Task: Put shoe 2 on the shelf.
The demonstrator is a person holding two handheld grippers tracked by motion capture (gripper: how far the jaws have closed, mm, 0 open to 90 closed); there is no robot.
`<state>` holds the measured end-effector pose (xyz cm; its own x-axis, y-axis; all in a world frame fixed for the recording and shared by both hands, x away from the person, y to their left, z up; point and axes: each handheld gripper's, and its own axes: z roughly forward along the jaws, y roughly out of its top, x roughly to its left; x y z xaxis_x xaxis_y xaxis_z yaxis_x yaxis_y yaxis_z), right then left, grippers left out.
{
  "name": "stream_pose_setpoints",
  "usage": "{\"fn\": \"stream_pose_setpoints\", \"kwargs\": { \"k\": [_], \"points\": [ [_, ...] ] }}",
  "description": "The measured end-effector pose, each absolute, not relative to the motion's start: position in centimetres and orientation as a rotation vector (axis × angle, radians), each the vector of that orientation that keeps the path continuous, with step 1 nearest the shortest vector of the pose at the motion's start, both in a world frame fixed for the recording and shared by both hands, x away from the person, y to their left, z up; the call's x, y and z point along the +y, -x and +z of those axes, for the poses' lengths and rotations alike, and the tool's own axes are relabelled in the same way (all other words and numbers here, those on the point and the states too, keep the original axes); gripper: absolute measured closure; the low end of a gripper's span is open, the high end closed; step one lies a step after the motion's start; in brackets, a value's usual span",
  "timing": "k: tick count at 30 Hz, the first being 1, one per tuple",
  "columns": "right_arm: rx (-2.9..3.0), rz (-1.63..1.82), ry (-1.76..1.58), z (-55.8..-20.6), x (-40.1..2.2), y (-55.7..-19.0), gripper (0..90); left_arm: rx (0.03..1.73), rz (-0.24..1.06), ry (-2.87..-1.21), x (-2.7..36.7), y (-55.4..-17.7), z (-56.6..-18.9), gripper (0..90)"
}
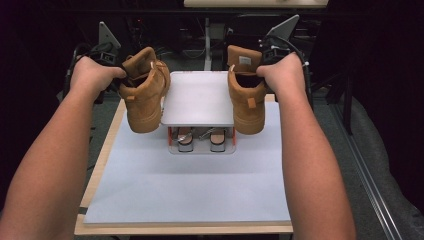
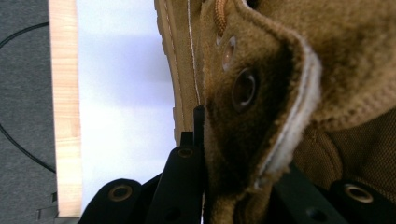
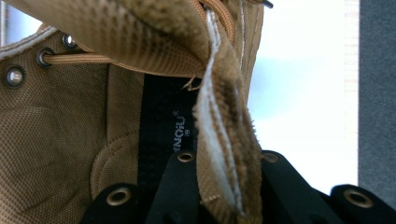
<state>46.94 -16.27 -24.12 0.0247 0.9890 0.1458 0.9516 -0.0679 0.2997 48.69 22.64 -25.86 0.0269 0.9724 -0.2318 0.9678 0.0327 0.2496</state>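
Tan boots (image 1: 145, 90) above shoe rack (image 1: 198, 97)

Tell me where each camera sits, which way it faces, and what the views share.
High view: above the person's side, looking forward and down on the table; both forearms, left boot, right boot, rack.
Left gripper view: on the left gripper, along jaws shut on the left boot's collar.
Right gripper view: on the right gripper, jaws shut on the right boot's collar.
Shared: boots, table.
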Motion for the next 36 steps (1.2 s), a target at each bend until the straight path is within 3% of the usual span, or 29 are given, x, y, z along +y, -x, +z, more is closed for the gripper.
{"fn": "stream_pose_setpoints", "kwargs": {
  "k": [15,36],
  "points": [
    [2.051,0.54,-2.162,-25.3,-12.1,-49.6,85.4,1.939,0.038,-1.987,17.8,-50.7,-26.5,86.1],
    [2.059,0.571,-2.196,-27.4,-10.8,-52.5,85.0,1.939,0.022,-1.978,14.5,-53.7,-28.4,85.8]
  ]
}}
